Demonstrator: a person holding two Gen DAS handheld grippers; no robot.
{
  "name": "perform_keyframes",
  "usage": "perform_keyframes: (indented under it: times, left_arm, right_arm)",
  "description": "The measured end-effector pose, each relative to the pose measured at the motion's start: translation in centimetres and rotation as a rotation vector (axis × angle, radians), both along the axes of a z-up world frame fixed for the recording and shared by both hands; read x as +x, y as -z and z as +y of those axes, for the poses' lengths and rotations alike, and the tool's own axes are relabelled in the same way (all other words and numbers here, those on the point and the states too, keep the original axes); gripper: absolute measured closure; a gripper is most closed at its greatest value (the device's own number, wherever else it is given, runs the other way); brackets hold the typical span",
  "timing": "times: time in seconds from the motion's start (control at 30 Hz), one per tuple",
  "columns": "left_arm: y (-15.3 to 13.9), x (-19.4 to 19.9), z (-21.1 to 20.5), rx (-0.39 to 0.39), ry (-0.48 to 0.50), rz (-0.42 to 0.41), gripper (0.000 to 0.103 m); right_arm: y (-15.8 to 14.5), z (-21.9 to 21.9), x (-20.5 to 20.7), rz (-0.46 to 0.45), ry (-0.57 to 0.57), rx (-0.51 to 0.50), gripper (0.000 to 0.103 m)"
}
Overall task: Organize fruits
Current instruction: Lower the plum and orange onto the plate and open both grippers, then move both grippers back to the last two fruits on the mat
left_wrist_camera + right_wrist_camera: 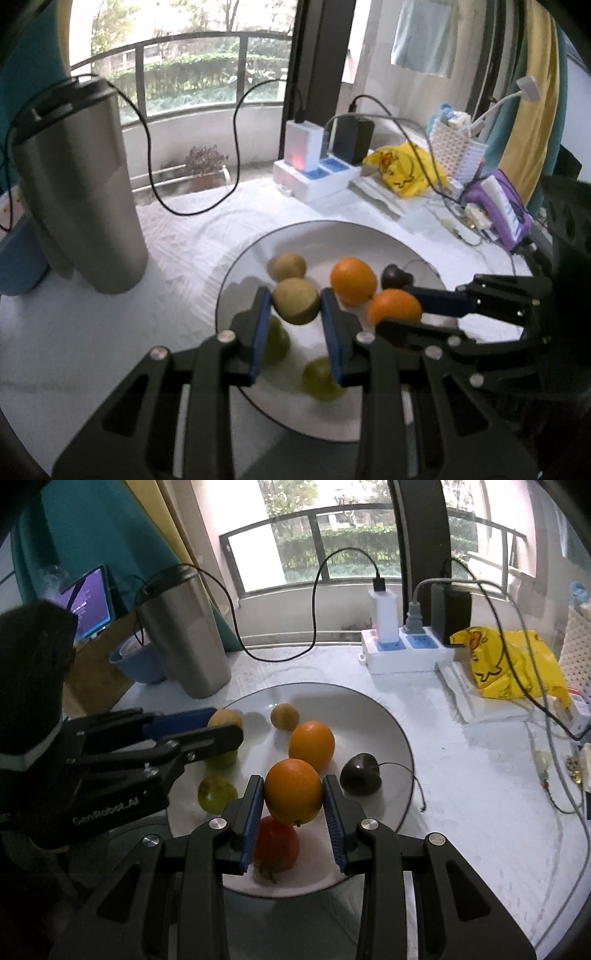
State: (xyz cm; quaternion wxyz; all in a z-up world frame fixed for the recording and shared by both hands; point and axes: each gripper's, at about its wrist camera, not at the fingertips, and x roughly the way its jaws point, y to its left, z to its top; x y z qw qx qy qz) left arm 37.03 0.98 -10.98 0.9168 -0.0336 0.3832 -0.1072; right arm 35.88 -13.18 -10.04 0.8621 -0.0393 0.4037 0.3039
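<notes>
A white plate holds several fruits. My left gripper is shut on a tan kiwi-like fruit held above the plate's left side. My right gripper is shut on an orange above the plate's near part. On the plate lie another orange, a second tan fruit, a dark purple fruit, two green fruits and a red fruit.
A steel tumbler stands left of the plate, with a blue cup behind it. A power strip with chargers and cables, a yellow bag and a purple pouch crowd the back right.
</notes>
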Motion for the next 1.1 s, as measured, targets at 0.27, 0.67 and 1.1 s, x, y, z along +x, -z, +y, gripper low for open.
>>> perform_keyframes:
  times: [0.27, 0.67, 1.1]
  left_arm:
    - [0.9, 0.9, 0.6, -0.019, -0.014, 0.021, 0.074]
    - [-0.7, -0.4, 0.5, -0.017, -0.031, -0.004, 0.072]
    - [-3.5, -6.0, 0.7, -0.045, -0.061, -0.058, 0.071]
  right_arm:
    - [1.0, 1.0, 1.2, 0.007, 0.015, -0.017, 0.068]
    - [-0.2, 0.6, 0.6, -0.021, 0.052, -0.018, 0.067]
    - [-3.2, 0.0, -3.8, -0.071, 0.045, 0.001, 0.067]
